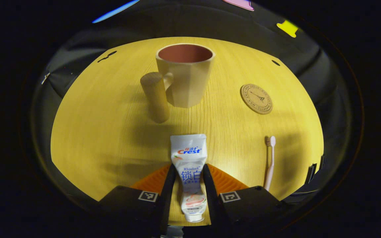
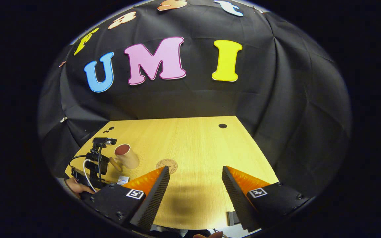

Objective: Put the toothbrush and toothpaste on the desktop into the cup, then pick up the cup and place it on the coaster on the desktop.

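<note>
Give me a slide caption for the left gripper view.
Left gripper fingers closed on the toothpaste tube, cup ahead on the table.

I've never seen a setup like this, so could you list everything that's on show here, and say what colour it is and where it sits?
Table: one, yellow wood, under everything.
Cup: one, cream with a reddish inside and a wooden handle, upright at the far middle.
Coaster: one, brown, round, flat, right of the cup.
Toothbrush: one, pink, lying near the right edge.
Toothpaste: one tube, white, between the left gripper's fingers.
Left gripper: one, closed on the toothpaste.
Right gripper: one, open, holding nothing, above the table's near edge.
Hand: one, holding the left gripper.
</note>
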### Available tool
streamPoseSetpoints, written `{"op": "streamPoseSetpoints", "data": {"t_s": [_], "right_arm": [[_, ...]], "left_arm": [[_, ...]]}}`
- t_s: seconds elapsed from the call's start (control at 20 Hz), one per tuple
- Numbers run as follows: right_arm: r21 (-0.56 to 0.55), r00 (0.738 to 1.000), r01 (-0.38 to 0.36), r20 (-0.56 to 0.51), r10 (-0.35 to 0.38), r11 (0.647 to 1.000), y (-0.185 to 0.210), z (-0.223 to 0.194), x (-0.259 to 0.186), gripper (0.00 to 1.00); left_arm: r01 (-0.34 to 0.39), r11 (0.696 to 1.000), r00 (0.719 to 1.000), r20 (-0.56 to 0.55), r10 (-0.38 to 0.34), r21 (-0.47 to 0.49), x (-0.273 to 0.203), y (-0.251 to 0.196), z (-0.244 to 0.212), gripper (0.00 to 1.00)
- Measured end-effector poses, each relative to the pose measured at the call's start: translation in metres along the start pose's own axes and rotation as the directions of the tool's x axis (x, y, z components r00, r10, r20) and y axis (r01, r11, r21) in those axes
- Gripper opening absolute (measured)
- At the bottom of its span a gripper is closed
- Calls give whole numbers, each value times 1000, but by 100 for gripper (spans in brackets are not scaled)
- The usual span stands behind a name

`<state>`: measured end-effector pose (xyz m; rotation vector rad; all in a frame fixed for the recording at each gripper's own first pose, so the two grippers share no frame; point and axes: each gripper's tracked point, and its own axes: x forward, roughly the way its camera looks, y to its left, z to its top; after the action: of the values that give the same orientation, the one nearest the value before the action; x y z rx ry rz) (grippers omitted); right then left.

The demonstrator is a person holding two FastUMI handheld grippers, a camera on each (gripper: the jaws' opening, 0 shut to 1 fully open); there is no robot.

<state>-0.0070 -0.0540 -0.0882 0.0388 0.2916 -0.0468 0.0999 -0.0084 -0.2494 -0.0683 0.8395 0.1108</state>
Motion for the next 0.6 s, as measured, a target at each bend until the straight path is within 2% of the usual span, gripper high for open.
{"op": "streamPoseSetpoints", "data": {"t_s": [0.05,0.1,0.25,0.3,0.4,0.55,0.6], "right_arm": [[7,1000,-7,-17,8,1000,3,-4,1,98],[11,999,-18,-43,19,1000,8,-12,4,98],[36,987,-54,-149,58,998,28,-42,9,98],[45,980,-66,-186,74,997,37,-54,13,98],[46,965,-87,-244,95,995,52,-71,16,98],[16,947,-110,-303,110,994,75,-91,30,99],[5,942,-110,-320,106,994,80,-99,36,98]], "left_arm": [[-17,1000,1000,-3,17,10,1,0,-1,49],[-29,999,1000,-4,29,13,1,1,-1,53],[-46,999,998,-31,46,-6,1,-1,-1,40],[-36,999,999,-40,36,-3,1,-2,-1,42],[-5,999,998,-62,8,48,1,-3,-1,37],[27,994,998,-53,-22,102,3,-3,3,26],[38,993,999,-42,-34,114,2,-2,4,29]]}}
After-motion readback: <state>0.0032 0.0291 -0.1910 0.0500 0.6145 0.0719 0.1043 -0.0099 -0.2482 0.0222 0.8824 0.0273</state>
